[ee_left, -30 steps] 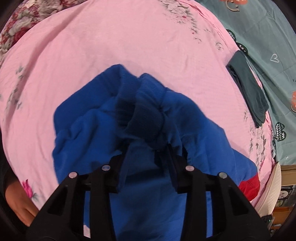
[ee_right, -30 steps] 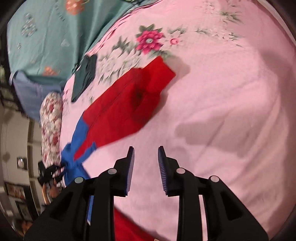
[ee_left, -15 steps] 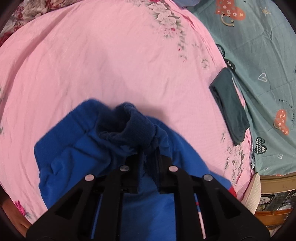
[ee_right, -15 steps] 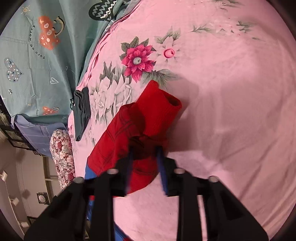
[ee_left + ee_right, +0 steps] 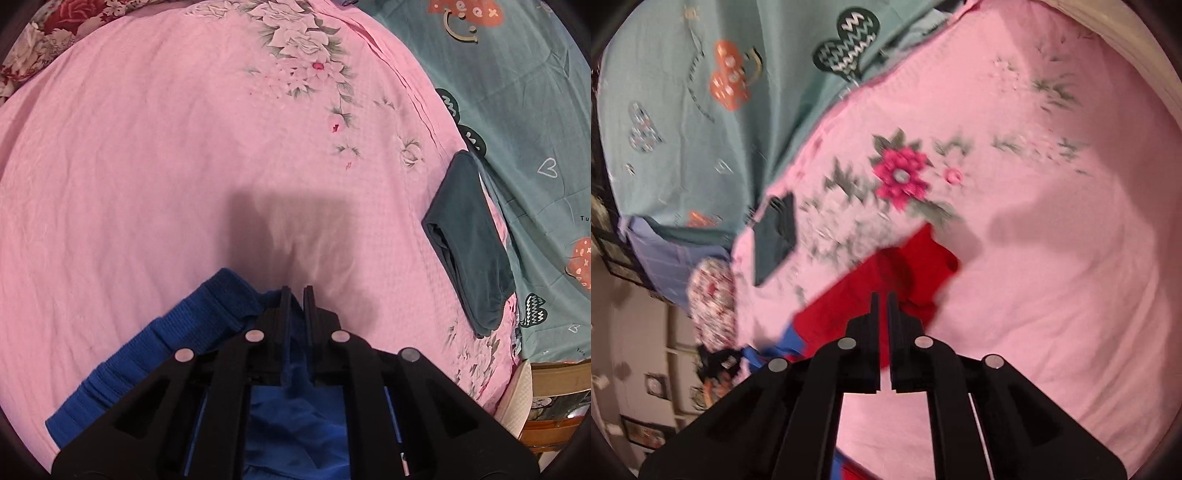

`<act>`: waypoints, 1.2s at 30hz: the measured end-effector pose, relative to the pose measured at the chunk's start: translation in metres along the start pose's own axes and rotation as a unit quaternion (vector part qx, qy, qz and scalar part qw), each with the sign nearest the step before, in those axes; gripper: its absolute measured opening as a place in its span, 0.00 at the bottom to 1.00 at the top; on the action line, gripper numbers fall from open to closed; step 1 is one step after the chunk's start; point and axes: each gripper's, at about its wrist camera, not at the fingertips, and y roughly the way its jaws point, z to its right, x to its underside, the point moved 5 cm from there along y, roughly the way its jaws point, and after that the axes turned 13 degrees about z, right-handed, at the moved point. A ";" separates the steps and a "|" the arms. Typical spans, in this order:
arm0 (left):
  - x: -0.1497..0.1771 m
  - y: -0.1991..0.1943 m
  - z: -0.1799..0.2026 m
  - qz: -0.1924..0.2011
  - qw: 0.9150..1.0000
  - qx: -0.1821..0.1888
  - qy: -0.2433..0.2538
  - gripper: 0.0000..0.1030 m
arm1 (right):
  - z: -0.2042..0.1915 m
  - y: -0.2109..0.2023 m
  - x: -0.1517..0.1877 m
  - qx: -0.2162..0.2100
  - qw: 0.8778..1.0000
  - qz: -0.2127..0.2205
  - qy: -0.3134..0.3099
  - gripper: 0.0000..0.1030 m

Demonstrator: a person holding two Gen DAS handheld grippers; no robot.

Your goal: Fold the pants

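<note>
- Left wrist view: left gripper [image 5: 297, 295] has just closed, pinching the pants [image 5: 207, 332] at their blue waistband, over the pink sheet [image 5: 147, 166].
- Right gripper [image 5: 882, 301] has just closed, clamping the red leg [image 5: 908, 273].
- Dark cloth [image 5: 469, 240] lies well apart.

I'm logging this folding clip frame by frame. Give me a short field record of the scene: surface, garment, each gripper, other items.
surface: pink floral bedspread
garment: blue and red pants, partly lifted
left gripper: jaws just closed, pinching blue fabric by the ribbed waistband
right gripper: jaws just closed, pinching the red leg
other items: dark folded garment near the bed edge; teal patterned sheet beyond it
</note>
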 end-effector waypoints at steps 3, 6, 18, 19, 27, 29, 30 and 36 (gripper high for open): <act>-0.007 0.000 -0.005 0.010 1.000 0.005 -0.010 0.03 | 0.016 0.009 0.017 0.011 0.999 -0.008 0.032 0.34; -0.012 -0.001 -0.009 0.010 1.000 0.002 -0.014 0.03 | 0.022 0.025 0.027 0.010 0.999 -0.016 0.048 0.36; 0.001 -0.010 -0.012 0.000 1.000 0.005 0.004 0.03 | 0.003 0.049 0.037 -0.047 0.997 -0.015 0.065 0.08; 0.002 -0.010 -0.012 -0.002 1.000 0.006 0.003 0.03 | 0.001 0.045 0.036 -0.053 0.996 -0.011 0.069 0.08; 0.004 -0.031 -0.009 0.009 1.000 0.026 0.006 0.00 | -0.030 -0.024 0.029 -0.087 0.996 0.009 0.031 0.07; 0.006 -0.039 -0.007 0.009 0.999 0.034 0.011 0.00 | -0.033 -0.044 0.032 -0.089 0.995 0.008 0.031 0.07; 0.009 -0.044 -0.006 0.009 0.999 0.040 0.015 0.00 | -0.033 -0.052 0.035 -0.087 0.996 0.005 0.030 0.07; 0.028 -0.070 -0.010 0.003 0.998 0.068 -0.004 0.00 | -0.024 -0.085 0.046 -0.075 0.996 0.012 0.055 0.07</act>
